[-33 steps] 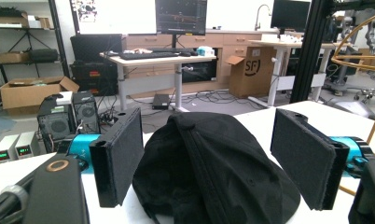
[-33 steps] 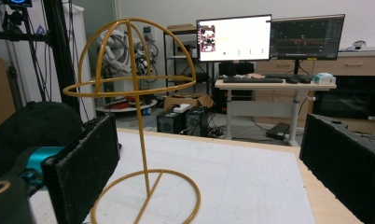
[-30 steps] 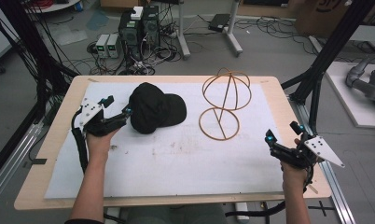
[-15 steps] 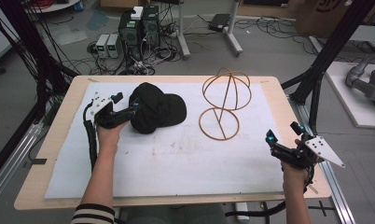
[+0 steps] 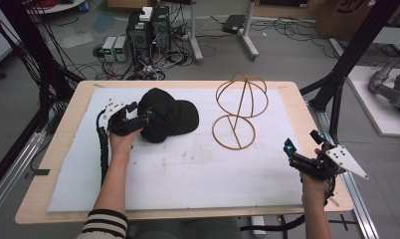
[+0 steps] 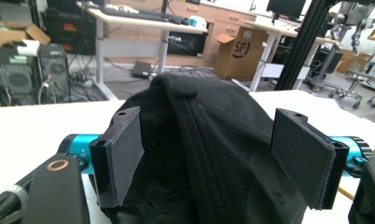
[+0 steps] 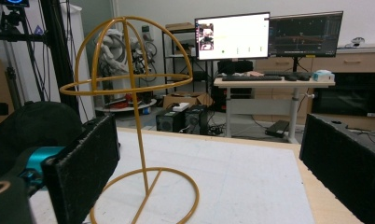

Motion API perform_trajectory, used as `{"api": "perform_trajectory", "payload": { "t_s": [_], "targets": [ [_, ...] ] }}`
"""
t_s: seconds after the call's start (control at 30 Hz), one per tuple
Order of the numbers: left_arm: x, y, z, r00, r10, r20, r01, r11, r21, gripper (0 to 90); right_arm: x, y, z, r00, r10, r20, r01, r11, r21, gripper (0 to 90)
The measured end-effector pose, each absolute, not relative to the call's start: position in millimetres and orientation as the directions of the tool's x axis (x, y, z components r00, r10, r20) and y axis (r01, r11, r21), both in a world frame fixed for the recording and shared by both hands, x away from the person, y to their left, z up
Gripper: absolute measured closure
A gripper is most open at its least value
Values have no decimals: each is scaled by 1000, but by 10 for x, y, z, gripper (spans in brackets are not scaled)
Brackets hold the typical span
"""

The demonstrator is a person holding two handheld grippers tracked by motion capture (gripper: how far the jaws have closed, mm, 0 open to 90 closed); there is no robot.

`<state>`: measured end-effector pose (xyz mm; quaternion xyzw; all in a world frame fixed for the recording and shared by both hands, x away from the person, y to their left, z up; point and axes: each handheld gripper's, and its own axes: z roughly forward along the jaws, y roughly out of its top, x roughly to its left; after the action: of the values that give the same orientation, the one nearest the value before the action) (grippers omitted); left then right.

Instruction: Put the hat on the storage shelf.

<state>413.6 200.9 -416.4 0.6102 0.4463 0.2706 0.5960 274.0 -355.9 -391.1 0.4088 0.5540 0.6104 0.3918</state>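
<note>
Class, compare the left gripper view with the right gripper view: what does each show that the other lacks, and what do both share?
Left gripper view alone: the black cap's mesh fabric close up, lying between the left tool's open jaws, and a cardboard box beyond the table.

Right gripper view alone: the yellow wire hat stand, upright ahead of the open right tool, and two lit monitors.

Both: the cap, the white table cover and lab desks behind.

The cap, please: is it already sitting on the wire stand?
No, the cap lies on the table left of the wire stand, whose dome is bare.

Both tools gaping (left [image 5: 144, 118], right [image 5: 301, 144]).
</note>
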Motion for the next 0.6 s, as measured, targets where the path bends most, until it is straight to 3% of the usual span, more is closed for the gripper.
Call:
{"api": "perform_trajectory", "payload": {
  "t_s": [0.37, 0.6],
  "targets": [
    [4199, 1928, -4260, 473, 851, -228, 262, 111, 959, 271, 2740, -3577, -3915, -353, 933, 63, -29, -78, 997, 43],
    [4207, 1928, -4275, 488, 834, -258, 277, 132, 952, 350, 2731, -3575, -3910, -354, 933, 73, -23, -86, 996, 44]
  ]
}}
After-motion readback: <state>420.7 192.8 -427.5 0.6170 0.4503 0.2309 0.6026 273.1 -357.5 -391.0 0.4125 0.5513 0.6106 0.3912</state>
